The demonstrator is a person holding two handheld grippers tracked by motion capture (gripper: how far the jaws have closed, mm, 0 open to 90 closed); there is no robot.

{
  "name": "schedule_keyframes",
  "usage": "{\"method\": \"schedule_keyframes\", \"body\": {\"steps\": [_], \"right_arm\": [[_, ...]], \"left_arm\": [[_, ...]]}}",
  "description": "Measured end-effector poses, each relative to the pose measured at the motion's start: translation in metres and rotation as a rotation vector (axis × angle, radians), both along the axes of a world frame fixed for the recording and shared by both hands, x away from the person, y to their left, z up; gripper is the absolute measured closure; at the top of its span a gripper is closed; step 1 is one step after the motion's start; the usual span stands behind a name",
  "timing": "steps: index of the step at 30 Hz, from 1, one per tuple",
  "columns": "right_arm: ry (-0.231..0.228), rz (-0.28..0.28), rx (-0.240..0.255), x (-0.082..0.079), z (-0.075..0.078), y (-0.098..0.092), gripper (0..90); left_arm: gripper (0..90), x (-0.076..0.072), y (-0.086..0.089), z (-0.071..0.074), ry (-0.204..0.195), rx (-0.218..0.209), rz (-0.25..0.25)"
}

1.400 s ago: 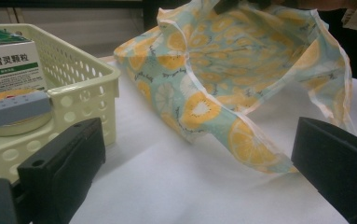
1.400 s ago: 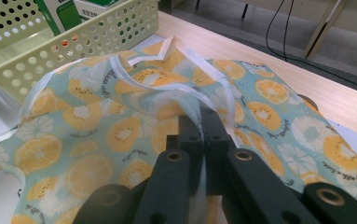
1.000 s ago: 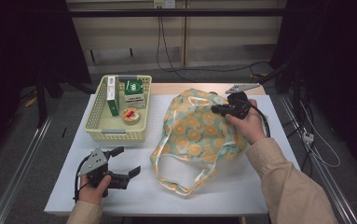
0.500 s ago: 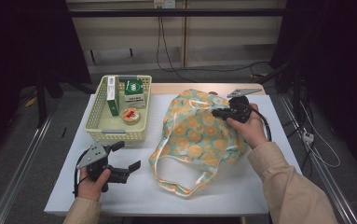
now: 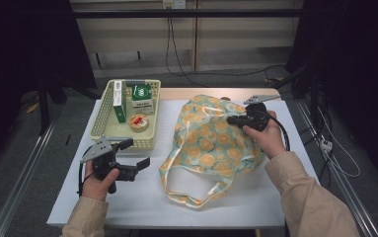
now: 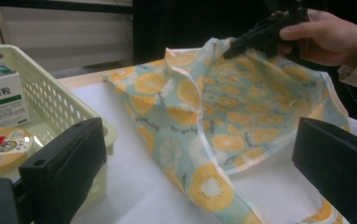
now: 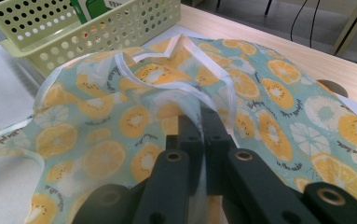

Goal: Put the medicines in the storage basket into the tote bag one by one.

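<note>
The fruit-print bag (image 5: 211, 143) is lying on the white worktop (image 5: 275, 197), just right of the pale yellow basket (image 5: 108, 129), with its handles trailing toward the person's edge. A thin layer of the bag's rim is being pinched by the right hand-held gripper (image 7: 199, 126), its jaws pressed together on the fabric near the far right of the bag, as is being shown in the right gripper view. The left hand-held gripper (image 5: 134, 153) is being held above the worktop near the basket's front corner, jaws spread and nothing between them, and is being pointed toward the bag's mouth.

Several failures are being judged possible. So little fabric is being gripped that it may be pulled free if the rim is lifted sharply. Both layers of the mouth may be caught together, so that the bag is being kept closed rather than opened. The basket is standing just beside the open jaws, so it may be knocked during a sideways reach, and the boxes (image 5: 142, 98) and the round tin (image 5: 138, 122) inside may be toppled. The loose handles (image 5: 191, 190) may be snagged by a jaw
</note>
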State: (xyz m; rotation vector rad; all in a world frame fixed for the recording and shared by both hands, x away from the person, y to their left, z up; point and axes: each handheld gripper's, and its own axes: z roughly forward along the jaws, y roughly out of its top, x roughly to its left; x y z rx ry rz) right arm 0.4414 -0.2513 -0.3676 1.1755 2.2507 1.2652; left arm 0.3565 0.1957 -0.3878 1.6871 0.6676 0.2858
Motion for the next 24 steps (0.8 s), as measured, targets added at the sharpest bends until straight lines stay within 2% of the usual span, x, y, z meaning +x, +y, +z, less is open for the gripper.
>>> {"method": "schedule_keyframes", "body": {"steps": [10,18,24], "right_arm": [[0.001,0.002,0.000,0.000,0.000,0.004,89.8],[-0.010,-0.007,0.004,0.001,0.004,0.003,89.8],[-0.013,-0.004,0.012,0.001,0.007,0.004,89.8]], "left_arm": [[3.2,0.017,-0.001,0.019,-0.003,0.018,0.011],[3.0,0.028,0.000,0.025,-0.002,0.037,0.025],[3.0,0.035,0.001,0.029,-0.003,0.031,0.037]]}}
